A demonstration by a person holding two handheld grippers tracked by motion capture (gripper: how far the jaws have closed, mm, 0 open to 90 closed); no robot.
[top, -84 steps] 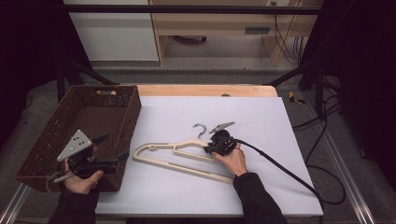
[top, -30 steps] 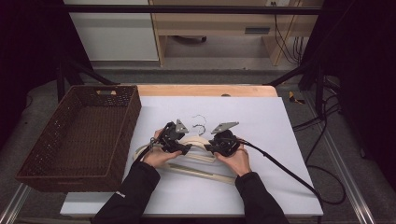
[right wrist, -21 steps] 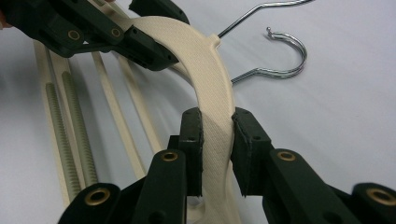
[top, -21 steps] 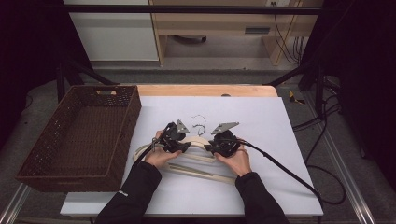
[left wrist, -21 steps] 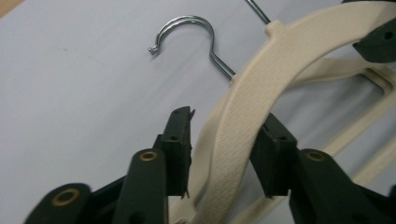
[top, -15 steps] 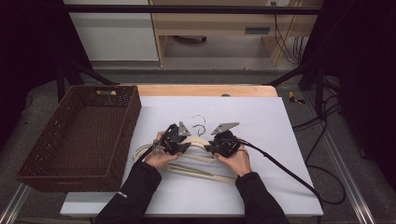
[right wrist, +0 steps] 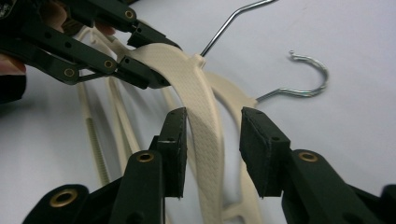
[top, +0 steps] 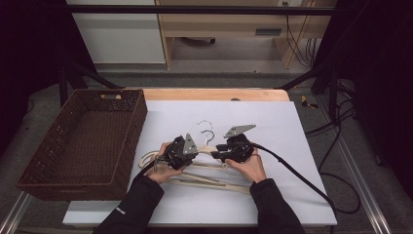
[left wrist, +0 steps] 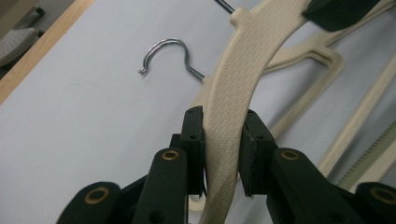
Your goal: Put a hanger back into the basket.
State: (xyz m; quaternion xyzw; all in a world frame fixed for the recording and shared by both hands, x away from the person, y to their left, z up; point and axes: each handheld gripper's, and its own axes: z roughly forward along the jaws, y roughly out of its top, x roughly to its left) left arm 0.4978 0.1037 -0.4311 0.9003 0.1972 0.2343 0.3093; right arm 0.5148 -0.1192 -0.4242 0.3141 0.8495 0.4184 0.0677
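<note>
Left gripper view: left hand-held gripper (left wrist: 223, 140) pinching cream hanger (left wrist: 243, 70); right hand-held gripper (right wrist: 212, 140) just loosened, pads clear

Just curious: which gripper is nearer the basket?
Left. The left gripper is on the hangers beside the basket; the right gripper is farther right.

Both forearms come in from the near edge, hands close together. The left gripper (left wrist: 223, 140) has just been closing, its fingers (left wrist: 194, 140) pressed on what they grip. The right gripper (right wrist: 212, 149) has just been opening; its fingers (right wrist: 261, 149) stand apart.
</note>
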